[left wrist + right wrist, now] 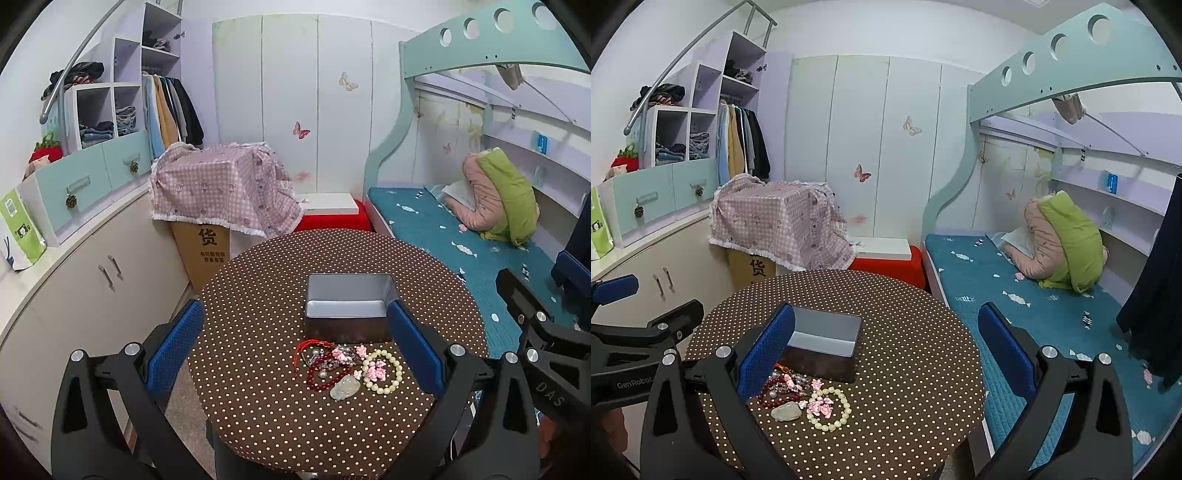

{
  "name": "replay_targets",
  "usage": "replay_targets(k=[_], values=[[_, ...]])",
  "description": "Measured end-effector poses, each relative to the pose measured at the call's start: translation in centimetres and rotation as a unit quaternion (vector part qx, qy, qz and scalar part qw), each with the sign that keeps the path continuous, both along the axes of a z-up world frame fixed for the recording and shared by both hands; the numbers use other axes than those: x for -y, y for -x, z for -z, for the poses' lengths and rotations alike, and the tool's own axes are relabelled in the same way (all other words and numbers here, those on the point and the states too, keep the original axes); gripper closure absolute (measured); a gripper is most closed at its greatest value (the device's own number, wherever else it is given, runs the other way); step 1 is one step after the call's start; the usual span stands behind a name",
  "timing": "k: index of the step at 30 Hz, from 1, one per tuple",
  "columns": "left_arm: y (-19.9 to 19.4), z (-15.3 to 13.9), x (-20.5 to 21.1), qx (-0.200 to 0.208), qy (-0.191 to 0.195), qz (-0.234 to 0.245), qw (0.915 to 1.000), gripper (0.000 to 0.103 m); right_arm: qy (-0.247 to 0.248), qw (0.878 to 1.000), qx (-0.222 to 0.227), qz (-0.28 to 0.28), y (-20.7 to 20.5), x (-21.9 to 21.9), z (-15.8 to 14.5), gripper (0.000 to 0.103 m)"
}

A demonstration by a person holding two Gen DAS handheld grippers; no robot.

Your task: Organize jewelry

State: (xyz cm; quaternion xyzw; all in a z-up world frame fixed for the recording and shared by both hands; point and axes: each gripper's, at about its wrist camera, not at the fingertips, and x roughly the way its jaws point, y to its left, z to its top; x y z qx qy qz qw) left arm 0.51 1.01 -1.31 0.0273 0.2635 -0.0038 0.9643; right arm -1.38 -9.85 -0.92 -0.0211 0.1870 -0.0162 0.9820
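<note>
I read "GenRobot" on left tongs [639, 314], "货" on carton [207, 251] beyond. Both tongs apart, empty; right tongs [886, 354]'s left finger hides part of jewelry pile [343, 365].

One open metal tin [347, 308] stands on one round polka-dot table [258, 424]. Just in front of the tin lie one cream bead bracelet [382, 371], one dark red bead bracelet [325, 373], one red cord [301, 352], one pale jade pendant [345, 387] (other tangled pieces defy counting). Two grippers show, both spread.
</note>
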Motion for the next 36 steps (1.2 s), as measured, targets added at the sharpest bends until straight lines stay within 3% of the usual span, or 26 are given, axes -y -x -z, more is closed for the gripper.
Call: replay_targets(k=[36], values=[[-0.02, -0.38, 0.25, -0.013, -0.005, -0.008, 0.9999, 0.005, -0.008, 1.0, -0.015, 0.001, 0.01, 0.79, -0.11, 0.007]])
